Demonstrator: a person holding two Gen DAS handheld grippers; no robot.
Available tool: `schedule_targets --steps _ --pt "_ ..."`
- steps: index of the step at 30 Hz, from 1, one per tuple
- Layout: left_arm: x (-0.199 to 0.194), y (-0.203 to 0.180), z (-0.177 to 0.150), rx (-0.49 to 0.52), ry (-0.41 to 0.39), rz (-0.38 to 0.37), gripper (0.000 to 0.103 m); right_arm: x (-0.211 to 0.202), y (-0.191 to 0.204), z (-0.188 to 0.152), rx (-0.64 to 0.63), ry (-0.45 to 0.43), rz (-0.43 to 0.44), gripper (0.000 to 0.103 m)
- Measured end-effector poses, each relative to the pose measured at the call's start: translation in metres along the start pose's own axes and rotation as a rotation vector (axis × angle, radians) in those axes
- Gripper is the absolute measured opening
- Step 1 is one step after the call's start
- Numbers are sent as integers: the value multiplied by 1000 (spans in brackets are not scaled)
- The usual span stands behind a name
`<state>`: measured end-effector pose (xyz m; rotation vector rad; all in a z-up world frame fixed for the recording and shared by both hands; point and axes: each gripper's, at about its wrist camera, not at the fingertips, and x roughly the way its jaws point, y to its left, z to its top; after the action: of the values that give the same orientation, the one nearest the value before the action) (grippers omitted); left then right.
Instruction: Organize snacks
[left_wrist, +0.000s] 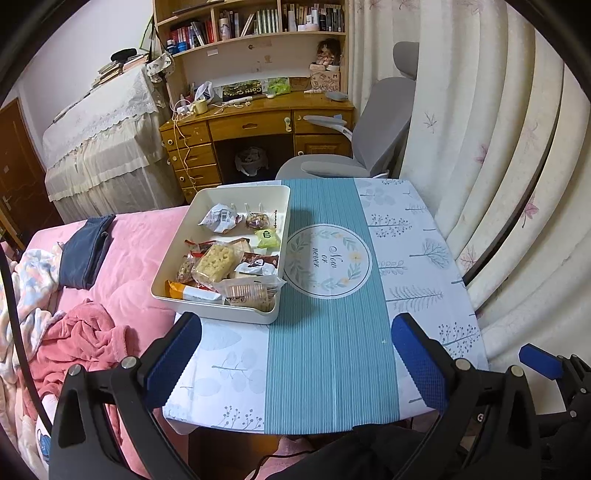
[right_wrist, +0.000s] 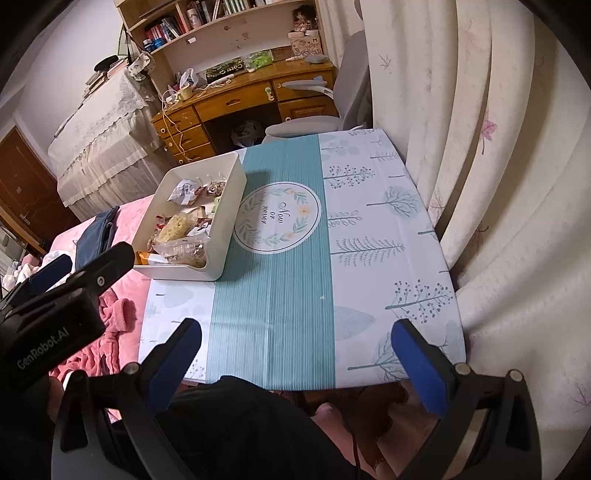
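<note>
I see the table (left_wrist: 332, 369) first, a small one under a cloth with a teal stripe down the middle and pale tree prints on both sides; its far edge meets a grey chair (left_wrist: 369, 125) and its right edge runs along the curtain (left_wrist: 498, 147). On the left edge, toward the far left corner, stands the white bin (left_wrist: 221, 306), and I think part of it hangs a little past the table edge above the pink bed (left_wrist: 129, 258), though the fisheye makes this hard to judge. All the snacks I can find are already inside the bin: a puffed rice bar (left_wrist: 216, 263) in clear wrap near the middle, a clear packet of biscuits (left_wrist: 247, 293) at the near end, a white crumpled wrapper (left_wrist: 218, 218) at the far end, and a small green packet (left_wrist: 266, 237) against the right wall. The rest of the cloth carries nothing. My left gripper (left_wrist: 295, 354) hangs over the near edge with jaws spread wide and nothing between them; my right gripper (right_wrist: 295, 354) is the same, wide and empty, over the near right part. The task looks nearly finished to me. The risk now is the bin: if I bump its near corner, it may tip onto the bed and spill the loose packets.
</note>
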<state>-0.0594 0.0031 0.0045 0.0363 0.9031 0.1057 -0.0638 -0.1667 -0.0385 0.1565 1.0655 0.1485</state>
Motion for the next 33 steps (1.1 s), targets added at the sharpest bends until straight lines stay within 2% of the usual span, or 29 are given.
schedule_targets --steps 33 --pt "3 -11 -5 -43 14 36 102 8 -17 13 -58 26 18 103"
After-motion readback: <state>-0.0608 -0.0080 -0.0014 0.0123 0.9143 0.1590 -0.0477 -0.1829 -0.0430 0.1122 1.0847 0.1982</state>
